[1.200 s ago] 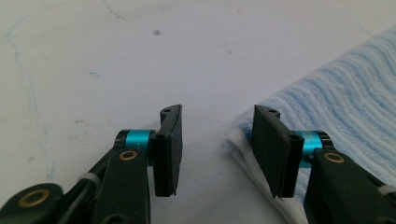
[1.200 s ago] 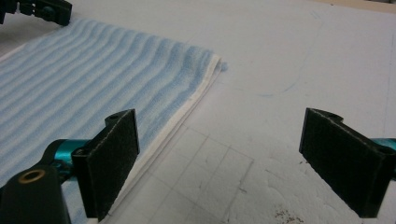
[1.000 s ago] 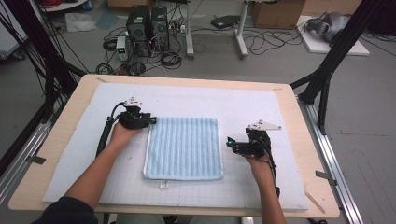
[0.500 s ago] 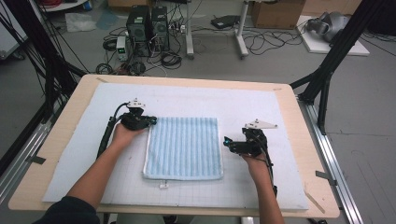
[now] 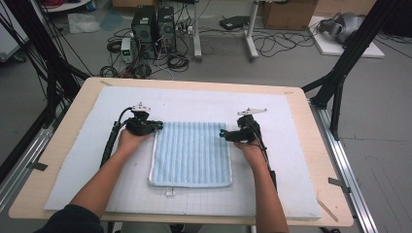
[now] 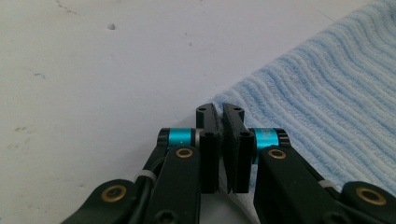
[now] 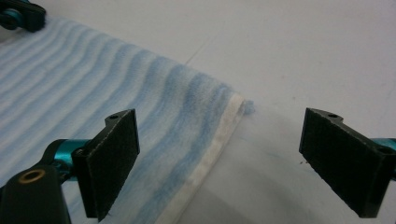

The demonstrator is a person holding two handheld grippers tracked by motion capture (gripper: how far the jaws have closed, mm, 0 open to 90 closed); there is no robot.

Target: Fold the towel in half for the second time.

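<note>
Blue towel point(image 5: 192, 153) corner between right tool point(image 7: 219, 158) pads

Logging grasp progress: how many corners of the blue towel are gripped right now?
1. The left gripper is shut on the blue towel at its far-left corner; the right gripper stands open around the far-right corner.

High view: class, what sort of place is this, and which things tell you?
Probably a lab or workshop: computer towers and loose cables on the floor, black frame struts around the table.

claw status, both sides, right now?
Left claw: has just closed, shut on the far left corner of the blue towel.
Right claw: open, straddling the towel's far right corner, not gripping.
</note>
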